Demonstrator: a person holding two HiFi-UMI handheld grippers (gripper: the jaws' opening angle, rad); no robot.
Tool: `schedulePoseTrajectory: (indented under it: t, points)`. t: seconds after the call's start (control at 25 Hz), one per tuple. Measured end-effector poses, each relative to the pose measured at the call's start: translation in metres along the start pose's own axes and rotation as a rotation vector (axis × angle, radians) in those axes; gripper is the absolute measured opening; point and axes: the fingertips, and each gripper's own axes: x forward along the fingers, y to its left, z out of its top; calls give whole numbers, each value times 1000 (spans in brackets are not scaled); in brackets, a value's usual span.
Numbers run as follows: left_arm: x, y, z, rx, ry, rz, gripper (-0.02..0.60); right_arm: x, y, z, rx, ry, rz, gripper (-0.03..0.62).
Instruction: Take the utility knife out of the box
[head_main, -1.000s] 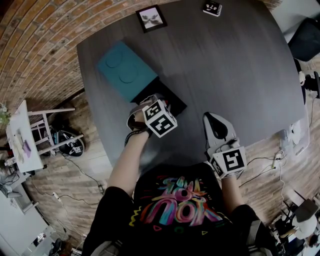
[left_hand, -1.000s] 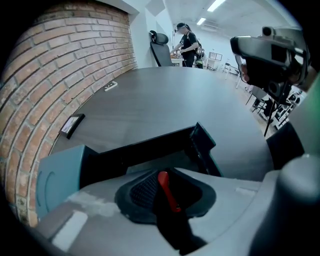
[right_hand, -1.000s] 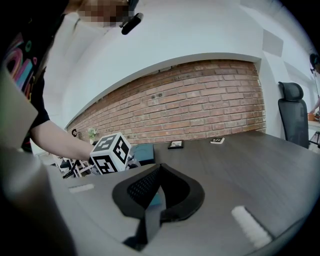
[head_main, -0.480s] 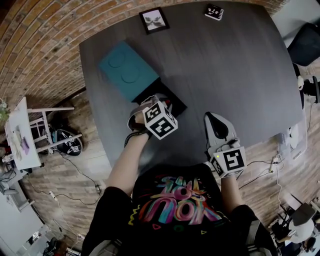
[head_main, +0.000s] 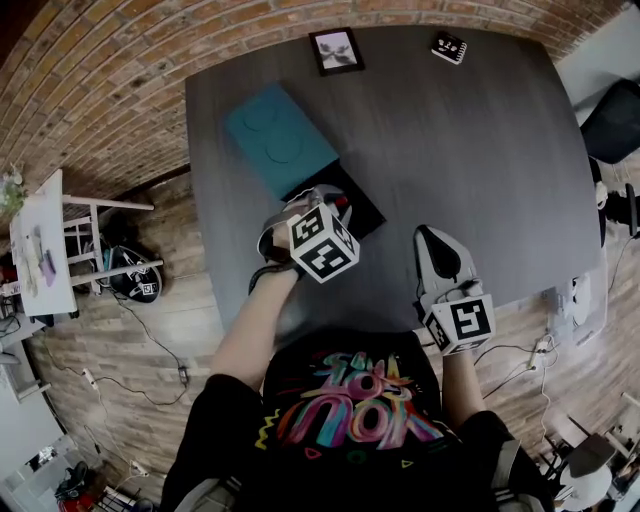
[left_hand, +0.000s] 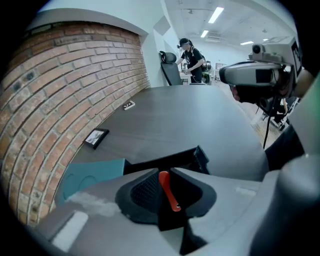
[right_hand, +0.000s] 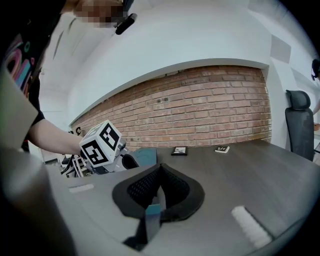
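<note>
Left gripper view shows the left gripper (left_hand: 163, 171) with its jaws drawn narrow and clamped on the utility knife (left_hand: 168, 192). The knife's red handle stands between the two black ribbed pads. It runs from the tips back toward the camera with a slight slant. Just beyond the tips is the open black box (left_hand: 200, 156). The teal lid (left_hand: 90, 175) lies flat at the box's left.

From the head view, the knife is a small red spot at the left jaws' tips. It hangs over the box (head_main: 352, 205), which sits near the worktop's (head_main: 480, 150) left edge, about halfway along it. I cannot tell whether the knife's lower end is clear of the box. The lid (head_main: 280, 140) touches the box's far side and reaches toward the far left corner. Two round shapes are pressed into its top.

A small framed picture (head_main: 336, 50) lies at the far edge. A black-and-white marker card (head_main: 450, 47) lies further right along that edge, well apart from the frame.

The right gripper (head_main: 428, 237) hovers over the near edge, to the right of the box and apart from it. In the right gripper view its jaws (right_hand: 161, 165) are pressed together with nothing between them. Beyond them the left gripper's marker cube (right_hand: 100, 142) shows beside the lid. A brick wall (right_hand: 210, 107) runs behind the worktop's far edge.
</note>
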Motion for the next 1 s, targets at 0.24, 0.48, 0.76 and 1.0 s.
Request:
schedulePoseTrajectory:
  t: [0.24, 0.48, 0.76, 1.0]
  points:
    - [-35, 13, 7, -27, -71, 65, 69, 5, 10, 12, -43, -9, 34, -2]
    - [-72, 29, 12, -72, -149, 146, 71, 13, 23, 24, -77, -31, 68, -2]
    - [-127, 48, 9, -163, -285, 249, 71, 22, 42, 35, -99, -40, 105, -2]
    - [-169, 57, -1, -286, -423, 343, 72, 27, 53, 41, -116, -42, 131, -2]
